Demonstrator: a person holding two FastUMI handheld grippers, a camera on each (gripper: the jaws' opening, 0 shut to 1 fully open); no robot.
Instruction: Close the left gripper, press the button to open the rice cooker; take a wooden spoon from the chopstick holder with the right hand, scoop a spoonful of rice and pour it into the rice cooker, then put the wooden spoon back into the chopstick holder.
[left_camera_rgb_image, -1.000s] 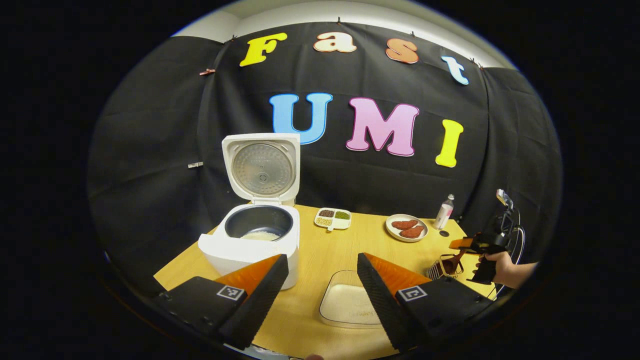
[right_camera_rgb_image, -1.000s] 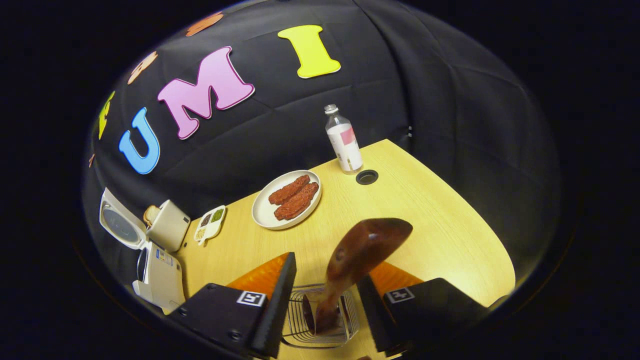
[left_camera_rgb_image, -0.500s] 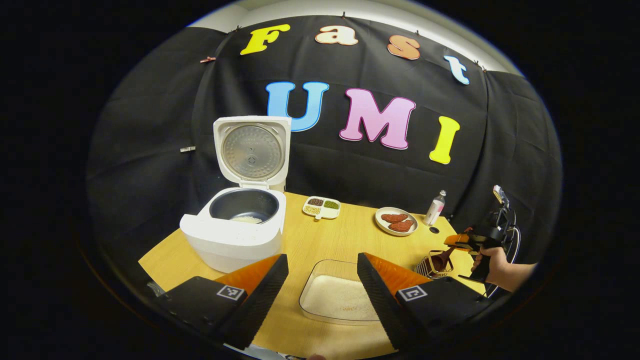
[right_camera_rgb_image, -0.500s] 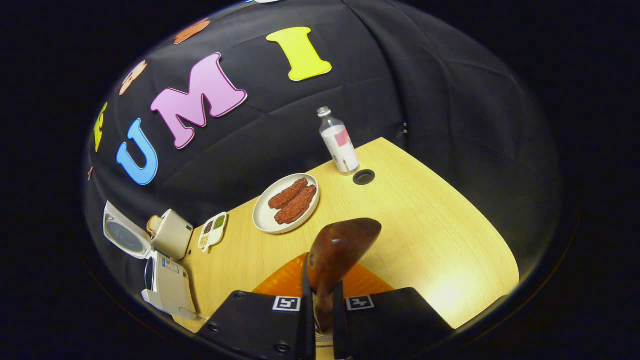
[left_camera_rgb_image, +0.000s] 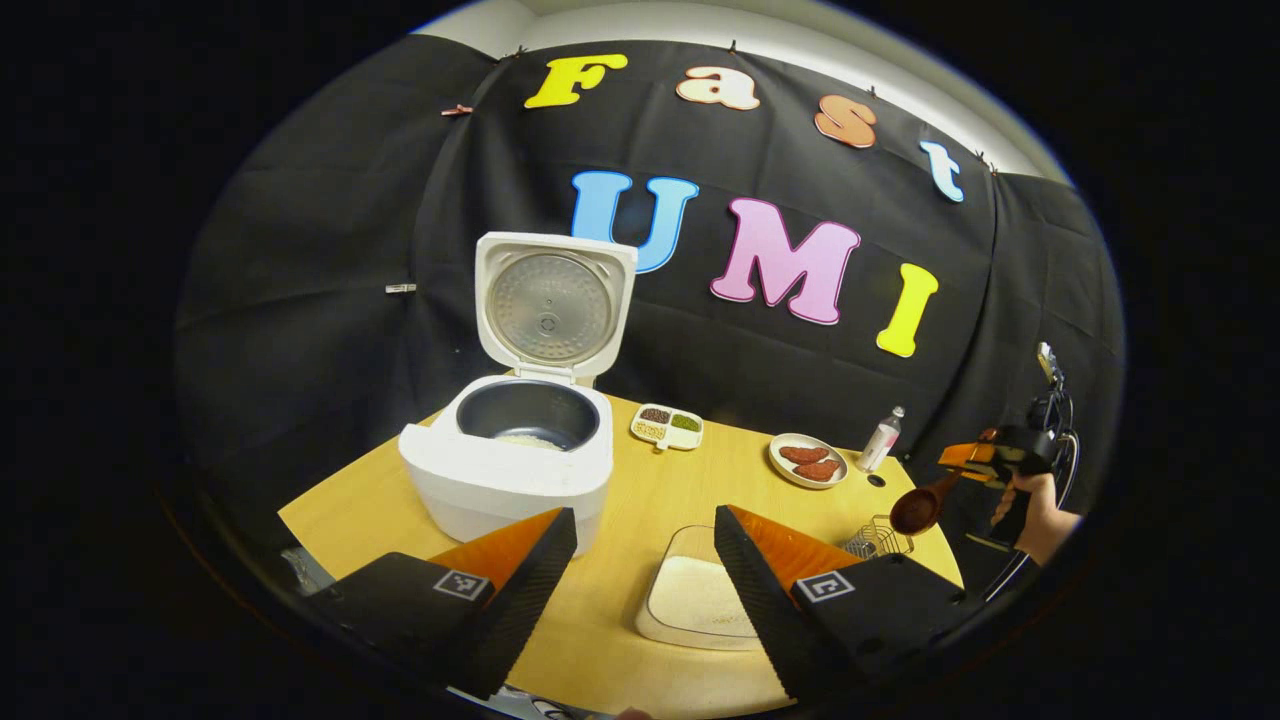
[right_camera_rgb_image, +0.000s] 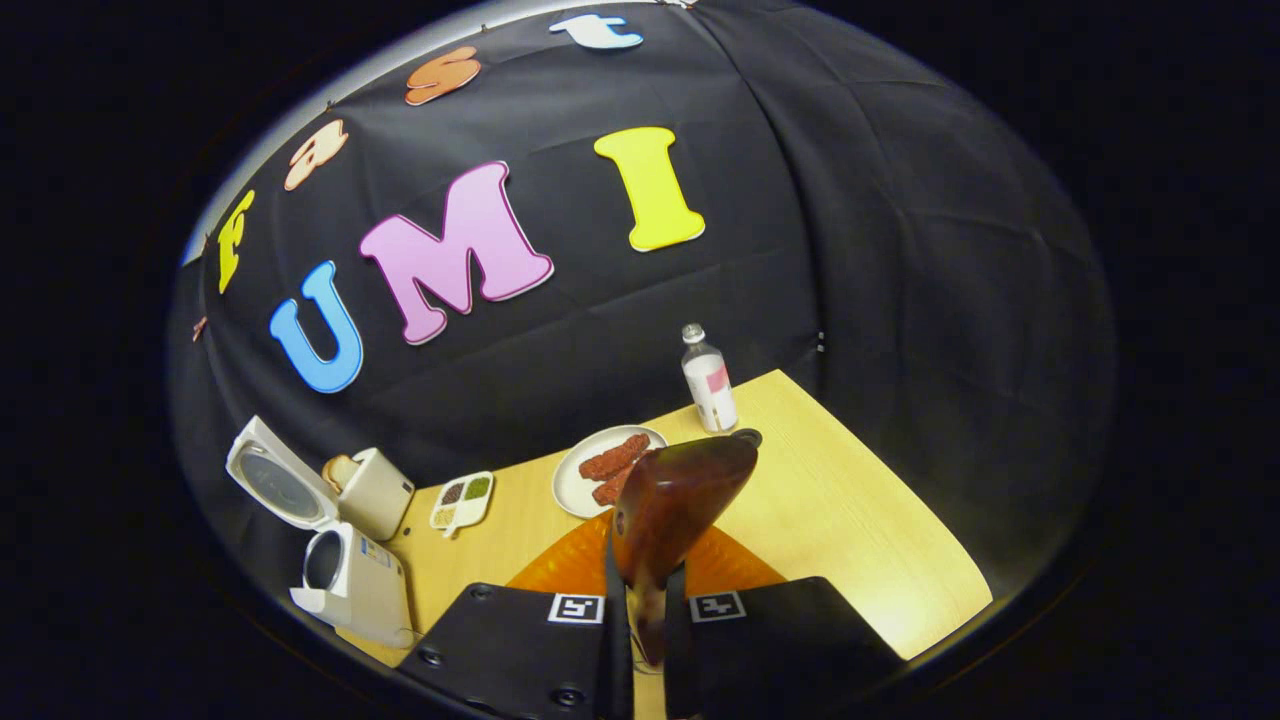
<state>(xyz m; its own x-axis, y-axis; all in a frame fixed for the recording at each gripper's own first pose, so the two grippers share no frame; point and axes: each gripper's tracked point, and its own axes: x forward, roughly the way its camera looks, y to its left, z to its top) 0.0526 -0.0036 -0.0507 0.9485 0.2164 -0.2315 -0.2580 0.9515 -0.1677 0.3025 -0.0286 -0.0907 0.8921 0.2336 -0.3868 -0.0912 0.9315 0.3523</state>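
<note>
The white rice cooker (left_camera_rgb_image: 510, 470) stands on the table with its lid up, a little rice in its dark pot; in the right gripper view the rice cooker (right_camera_rgb_image: 345, 585) sits far left. My left gripper (left_camera_rgb_image: 640, 570) hangs open above the table, in front of the clear rice tray (left_camera_rgb_image: 695, 600). My right gripper (right_camera_rgb_image: 647, 640) is shut on the handle of the wooden spoon (right_camera_rgb_image: 675, 495), whose dark bowl points up and forward. In the left gripper view the wooden spoon (left_camera_rgb_image: 915, 508) hangs above the wire chopstick holder (left_camera_rgb_image: 878, 540), held by the far gripper and a hand (left_camera_rgb_image: 1040, 505).
A divided dish of beans (left_camera_rgb_image: 667, 427), a plate of red meat pieces (left_camera_rgb_image: 808, 460) and a small bottle (left_camera_rgb_image: 883, 440) stand along the back of the wooden table (left_camera_rgb_image: 640, 490). A toaster (right_camera_rgb_image: 372, 490) sits behind the cooker. The table's right edge lies near the holder.
My right gripper closed on the spoon handle and lifted the spoon up out of the chopstick holder. My left gripper stayed open and shifted slightly.
</note>
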